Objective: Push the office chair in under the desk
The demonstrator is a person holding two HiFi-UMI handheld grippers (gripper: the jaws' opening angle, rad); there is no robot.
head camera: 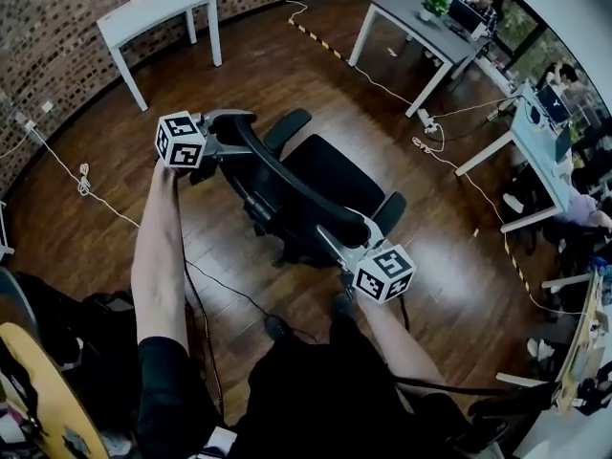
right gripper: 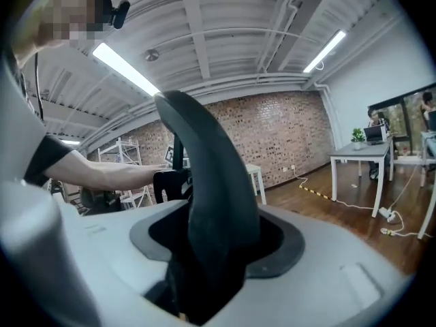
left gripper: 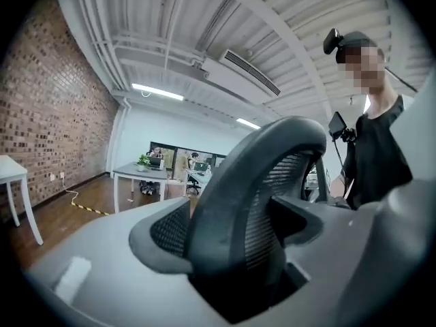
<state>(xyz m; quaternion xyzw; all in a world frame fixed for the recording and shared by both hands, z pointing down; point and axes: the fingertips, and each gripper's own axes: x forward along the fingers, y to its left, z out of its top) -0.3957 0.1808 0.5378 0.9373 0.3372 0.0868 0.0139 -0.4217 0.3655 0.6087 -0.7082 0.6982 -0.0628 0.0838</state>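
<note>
- While the office chair [head camera: 330, 175] stands out on the wooden floor [head camera: 239, 65], well apart from the white bench [head camera: 158, 8] and the grey bench [head camera: 406, 12], both tools are clamped on its backrest [head camera: 287, 187].
- The left tool [head camera: 232, 142] has its jaws drawn in on the left end of the backrest's curved top rim. In the left gripper view, the mesh and dark frame of the backrest [left gripper: 272, 176] fill the slot, with grey jaw faces hard against them on both sides.
- The right tool [head camera: 335, 239] pinches the other end of the same rim. In the right gripper view, the backrest [right gripper: 204, 176] rises as a narrow dark blade straight out of the slot, with no gap beside it.
- The seat faces away from the person, roughly toward the grey bench.
- Hard to see:
  - The chair's base and wheels are mostly hidden under the seat and backrest in the head view.
  - The gripping faces of both tools are buried behind the rim in the gripper views — only the outer jaw shells show.
  - The person's legs cover the floor just behind the chair.
  - A thin cable [head camera: 105, 204] crosses the floor to the left and runs out of sight under the person's left arm.
</note>
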